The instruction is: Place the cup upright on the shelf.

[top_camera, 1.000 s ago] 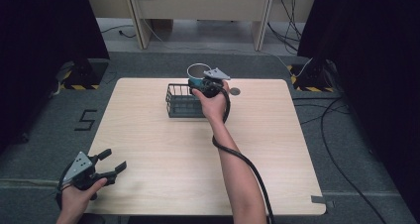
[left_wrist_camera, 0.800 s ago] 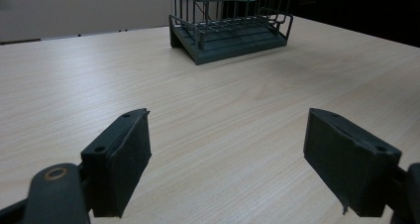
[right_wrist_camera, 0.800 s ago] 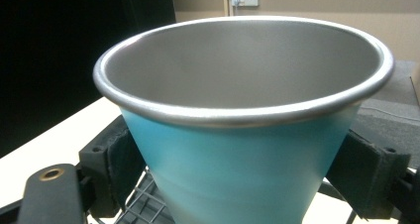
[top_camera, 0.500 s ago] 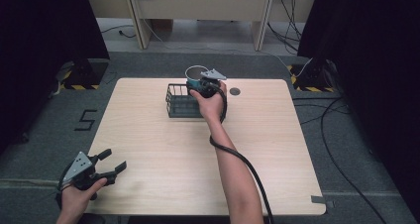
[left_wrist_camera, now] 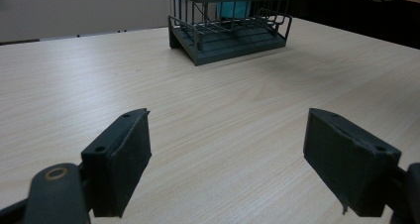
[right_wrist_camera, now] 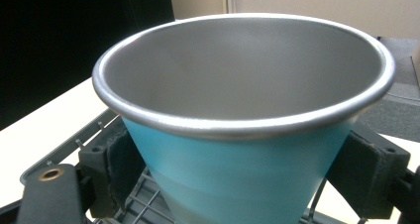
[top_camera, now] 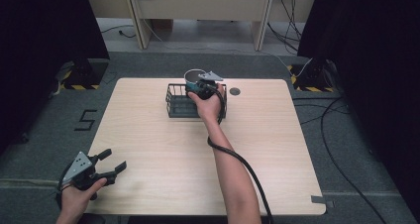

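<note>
From the high view, my right gripper [top_camera: 204, 87] is out at the far middle of the table [top_camera: 148, 135], over the right end of the dark wire basket [top_camera: 179, 102], with the rim of the cup [top_camera: 190, 74] showing just beyond it. My left gripper [top_camera: 101, 167] rests at the near left corner, well apart from all this. I judge the step in hand to be setting the cup into the basket, or lifting it out; I cannot tell which, so I should move slowly and straight up or down.

In the left gripper view, my jaws stand wide apart over bare table with nothing between them. The basket [left_wrist_camera: 230, 23] sits far ahead, and the cup's blue side [left_wrist_camera: 234, 7] shows through its wires. This hand can stay out of the way.

In the right gripper view, my jaws press on both sides of the blue cup [right_wrist_camera: 233, 169], below its steel rim, with basket wires [right_wrist_camera: 143, 204] beneath. The cup tapers downward, so it could slip; I should keep it level and clear of the wires.
</note>
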